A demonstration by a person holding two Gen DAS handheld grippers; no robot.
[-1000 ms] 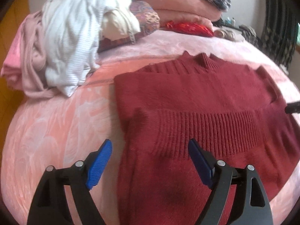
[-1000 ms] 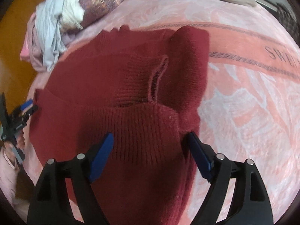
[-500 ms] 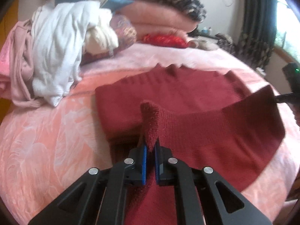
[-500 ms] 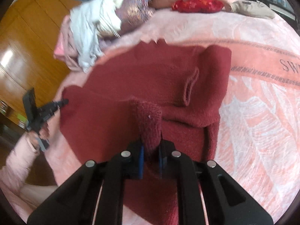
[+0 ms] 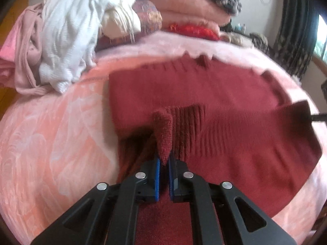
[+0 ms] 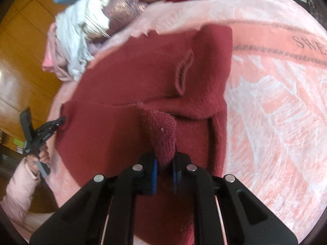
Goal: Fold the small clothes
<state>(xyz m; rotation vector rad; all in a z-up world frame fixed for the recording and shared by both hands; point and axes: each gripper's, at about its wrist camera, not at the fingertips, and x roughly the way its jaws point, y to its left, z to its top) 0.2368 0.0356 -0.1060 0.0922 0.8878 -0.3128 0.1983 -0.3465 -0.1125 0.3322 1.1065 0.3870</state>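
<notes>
A dark red knitted sweater [image 5: 194, 87] lies spread on a pink bed cover, its collar toward the far side. My left gripper [image 5: 164, 163] is shut on a pinched fold of the ribbed hem, which stands up between the blue pads. The lifted hem stretches to the right, where the other gripper's black tip [image 5: 318, 117] holds its far corner. In the right wrist view the sweater [image 6: 143, 77] fills the middle, and my right gripper [image 6: 164, 164] is shut on a bunched ridge of its hem. The left gripper [image 6: 59, 121] shows at the left edge, gripping the hem's other corner, held by a hand in a pink sleeve.
A heap of white and pale pink clothes [image 5: 61, 47] sits at the bed's far left. Folded pink blankets [image 5: 190, 10] and a red item [image 5: 194, 29] are stacked at the head. Pink bed cover [image 6: 276, 122] lies bare to the right. A wooden floor [image 6: 18, 47] lies beyond the left edge.
Both grippers went from open over the hem to shut on it. The hem has since been lifted off the bed and carried toward the collar.
</notes>
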